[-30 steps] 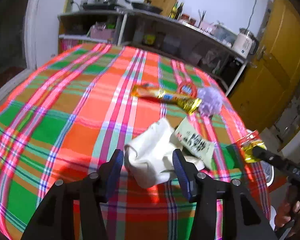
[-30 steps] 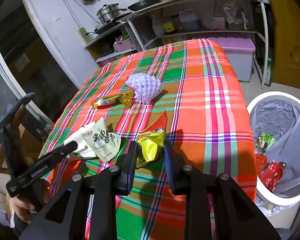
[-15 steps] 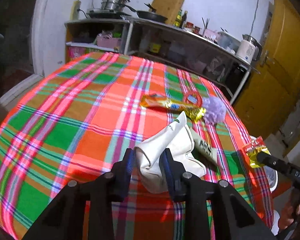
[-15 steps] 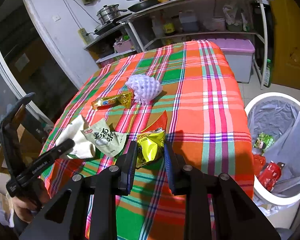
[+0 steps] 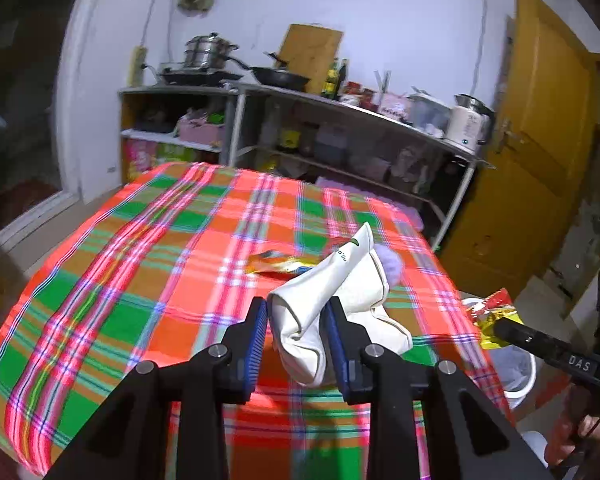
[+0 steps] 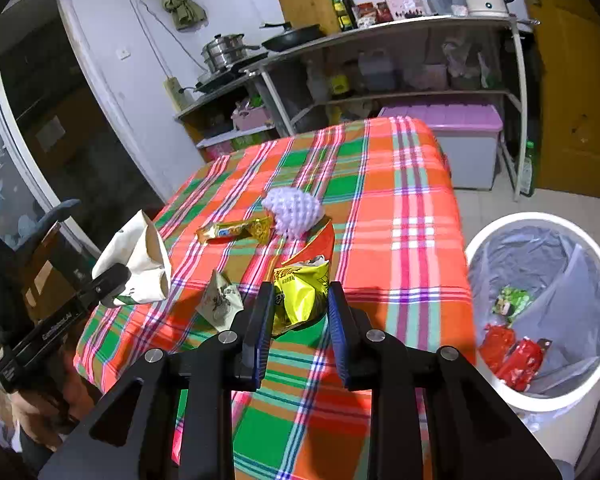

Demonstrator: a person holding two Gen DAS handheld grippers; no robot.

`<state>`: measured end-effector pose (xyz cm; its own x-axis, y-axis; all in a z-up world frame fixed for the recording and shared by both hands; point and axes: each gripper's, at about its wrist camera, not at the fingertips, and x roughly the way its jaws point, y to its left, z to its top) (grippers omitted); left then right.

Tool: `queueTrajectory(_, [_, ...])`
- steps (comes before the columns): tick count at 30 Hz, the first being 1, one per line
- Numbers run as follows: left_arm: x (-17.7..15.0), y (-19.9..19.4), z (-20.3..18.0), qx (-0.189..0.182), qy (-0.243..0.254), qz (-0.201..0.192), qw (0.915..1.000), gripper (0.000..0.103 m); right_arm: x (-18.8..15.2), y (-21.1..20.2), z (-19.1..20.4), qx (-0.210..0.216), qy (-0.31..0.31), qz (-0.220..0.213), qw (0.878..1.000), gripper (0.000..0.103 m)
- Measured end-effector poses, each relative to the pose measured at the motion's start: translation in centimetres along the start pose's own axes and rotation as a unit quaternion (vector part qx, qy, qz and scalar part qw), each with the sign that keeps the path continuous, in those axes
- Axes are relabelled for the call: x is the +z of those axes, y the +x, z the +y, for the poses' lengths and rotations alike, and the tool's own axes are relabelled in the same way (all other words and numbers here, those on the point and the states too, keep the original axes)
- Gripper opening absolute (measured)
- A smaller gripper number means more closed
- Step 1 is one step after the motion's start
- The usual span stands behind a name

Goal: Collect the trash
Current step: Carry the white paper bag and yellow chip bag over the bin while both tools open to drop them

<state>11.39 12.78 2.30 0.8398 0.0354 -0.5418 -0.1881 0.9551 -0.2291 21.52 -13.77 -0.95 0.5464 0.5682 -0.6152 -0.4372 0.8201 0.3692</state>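
Note:
My left gripper (image 5: 298,330) is shut on a crumpled white paper bag (image 5: 332,304) and holds it above the plaid table (image 5: 140,280); the bag also shows in the right wrist view (image 6: 138,268). My right gripper (image 6: 300,316) is shut on a yellow and red snack packet (image 6: 300,292), held above the table's near edge; it also shows in the left wrist view (image 5: 494,314). On the cloth lie a gold candy wrapper (image 6: 236,230), a purple foam net (image 6: 294,210) and a pale green wrapper (image 6: 220,306).
A white bin (image 6: 548,304) with a grey liner stands on the floor right of the table, with red and green wrappers inside. Metal shelves (image 6: 380,60) with pots and bottles line the far wall. A yellow door (image 5: 540,160) is at the right.
My left gripper closed on the white paper bag and lifted it off the table, uncovering the pale green wrapper. My right gripper kept hold of the snack packet and rose slightly.

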Motion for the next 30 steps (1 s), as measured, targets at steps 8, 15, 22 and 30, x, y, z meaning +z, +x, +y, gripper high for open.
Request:
queueTrajectory(8, [0.3,0.8,-5.0,-0.043,0.039,0.005,0.9983,0.030,-0.1,-2.5,-1.4,-0.018,0.008,-0.019,1.000,0.027])
queueTrajectory(15, [0.1,2.0,-9.1,-0.076,0.069,0.015,0.9946,0.030,-0.1,-4.6,-3.8,-0.040,0.021,-0.036,0.998,0.027])
queueTrajectory(22, [-0.2,3.8,-13.1,-0.109,0.094,0.028,0.9892,0.030,-0.3,-6.4,-6.8,-0.069,0.039,-0.051,0.996,0.027])
queueTrajectory(30, [-1.1,6.3,-17.6,-0.143,0.124,0.052,0.9805,0.030,-0.9,-7.5,-10.8,-0.105,0.067,-0.055,0.991,0.027])
